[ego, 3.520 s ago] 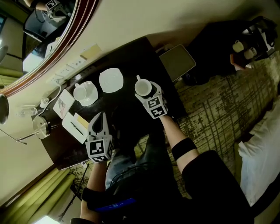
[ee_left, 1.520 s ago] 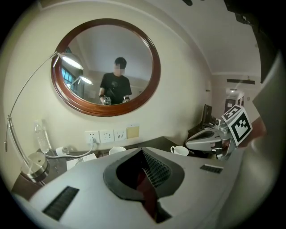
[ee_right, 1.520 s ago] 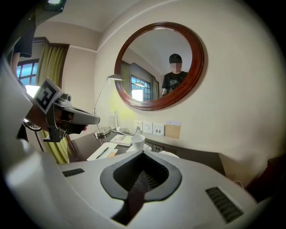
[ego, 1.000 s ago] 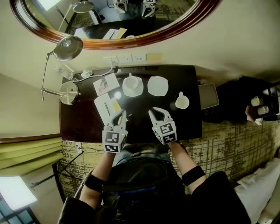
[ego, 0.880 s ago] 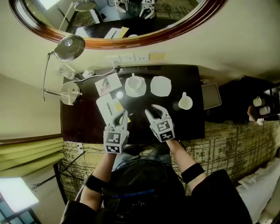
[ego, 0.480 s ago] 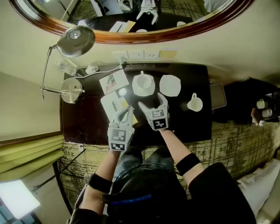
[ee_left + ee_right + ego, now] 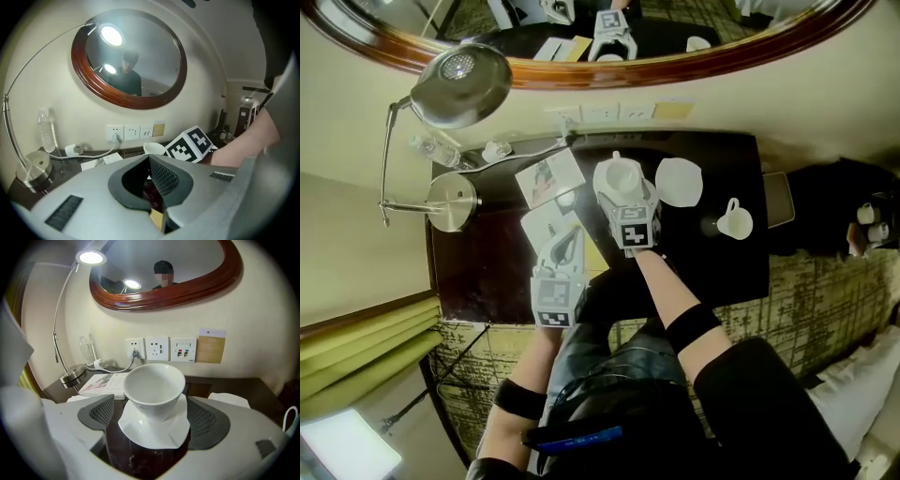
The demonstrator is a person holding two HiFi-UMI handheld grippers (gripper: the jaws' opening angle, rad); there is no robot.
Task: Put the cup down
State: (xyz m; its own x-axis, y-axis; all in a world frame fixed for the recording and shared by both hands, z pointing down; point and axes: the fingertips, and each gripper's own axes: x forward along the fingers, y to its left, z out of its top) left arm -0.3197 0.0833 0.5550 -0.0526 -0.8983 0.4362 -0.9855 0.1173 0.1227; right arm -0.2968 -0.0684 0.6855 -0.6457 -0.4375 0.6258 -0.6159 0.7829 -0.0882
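Observation:
A white cup with a handle (image 7: 734,222) stands alone on the right part of the dark desk (image 7: 478,272), away from both grippers. Further back, a second white cup (image 7: 619,175) sits on a wavy saucer (image 7: 150,432). My right gripper (image 7: 622,191) reaches around that cup (image 7: 154,383); its jaws are opening, the cup is between them, and neither pad touches it. My left gripper (image 7: 565,240) is shut and empty over the notepad (image 7: 546,221). In the left gripper view its pads (image 7: 159,176) meet.
An empty saucer (image 7: 679,181) lies right of the cup on its saucer. A booklet (image 7: 550,176), a lamp base (image 7: 450,200) with its arched head (image 7: 455,73), a water bottle (image 7: 429,147) and wall sockets (image 7: 600,114) line the back. A flat tray (image 7: 777,199) sits off the desk's right end.
The right gripper, which carried the handled cup earlier, has left it on the desk's right. It moved back and left to the cup on the saucer and spread its jaws. The left gripper stayed shut.

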